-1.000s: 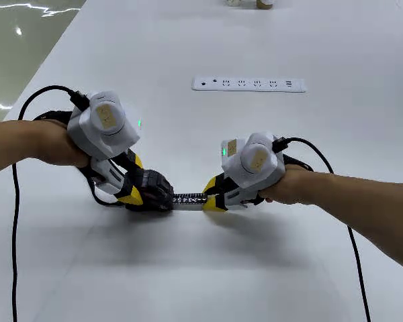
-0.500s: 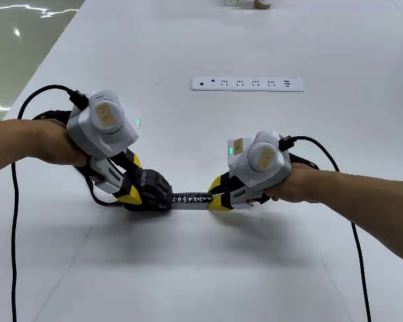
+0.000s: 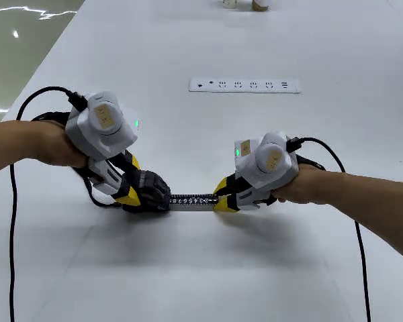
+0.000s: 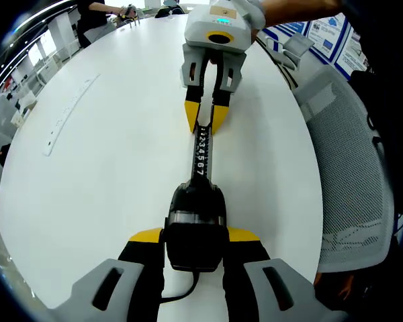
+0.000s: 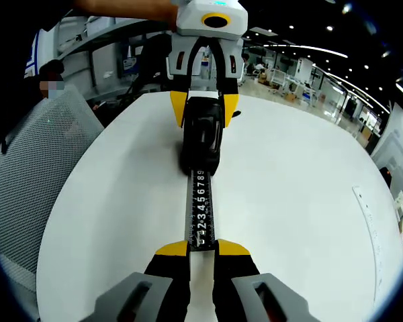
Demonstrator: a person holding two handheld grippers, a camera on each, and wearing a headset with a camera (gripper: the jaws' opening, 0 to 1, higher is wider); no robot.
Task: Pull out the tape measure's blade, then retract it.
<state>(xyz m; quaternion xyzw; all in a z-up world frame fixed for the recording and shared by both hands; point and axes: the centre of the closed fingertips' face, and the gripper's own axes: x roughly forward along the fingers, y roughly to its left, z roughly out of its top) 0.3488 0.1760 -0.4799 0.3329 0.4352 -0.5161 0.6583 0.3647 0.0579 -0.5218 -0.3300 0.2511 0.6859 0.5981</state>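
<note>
The white table (image 3: 188, 268) is bare and smooth around the work, so nothing would stop the case from skidding if a grip fails. The power strip (image 3: 244, 85) lies well apart, beyond the grippers, and looks to be no hazard. The left gripper (image 4: 196, 236) is clamped on the tape measure's black case (image 4: 196, 215), which sits low on the table to the person's left. The right gripper (image 5: 201, 251) is pinched together on the end of the blade (image 5: 199, 208), and a short numbered stretch is drawn out between the two. The main risk is probably the case: its rounded body could twist or slide between the left jaws as the spring's pull grows, and the blade would then drag it along the table instead of unrolling. Next is the blade itself. A pull that drifts off the line of the case mouth could kink or buckle it. The smallest hold is likely the weakest, because the right jaws grip only the thin tip. If it slips, or is let go all at once for the retract, the blade would whip back hard into the case.
</note>
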